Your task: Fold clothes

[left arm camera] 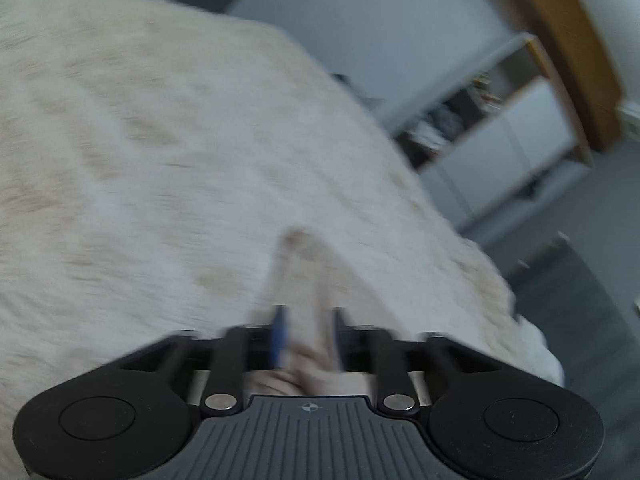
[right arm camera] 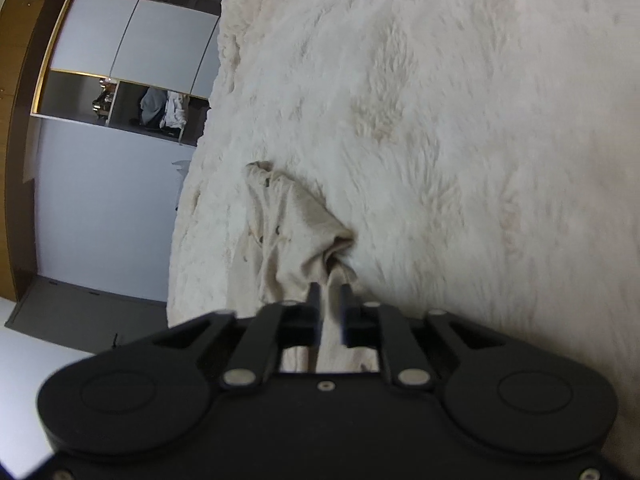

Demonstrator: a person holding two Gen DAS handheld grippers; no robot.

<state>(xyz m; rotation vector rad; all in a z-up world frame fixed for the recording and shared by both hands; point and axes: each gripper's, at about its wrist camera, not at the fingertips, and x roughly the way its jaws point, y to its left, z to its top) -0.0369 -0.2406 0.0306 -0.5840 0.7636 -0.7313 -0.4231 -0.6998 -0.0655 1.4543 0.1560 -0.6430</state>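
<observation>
A beige buttoned garment (right arm camera: 288, 232) lies bunched on a fluffy cream blanket (right arm camera: 460, 140), near the blanket's left edge in the right wrist view. My right gripper (right arm camera: 329, 290) is shut on a fold of this garment. In the left wrist view, which is blurred, my left gripper (left arm camera: 308, 316) is shut on a strip of the same beige garment (left arm camera: 308, 276), which stretches forward from the jaws over the blanket (left arm camera: 140, 160).
A white cabinet with open shelves (right arm camera: 132, 80) holding small items stands beyond the blanket's edge, and it also shows in the left wrist view (left arm camera: 500, 132). Grey floor (left arm camera: 580, 280) lies beside the blanket's edge.
</observation>
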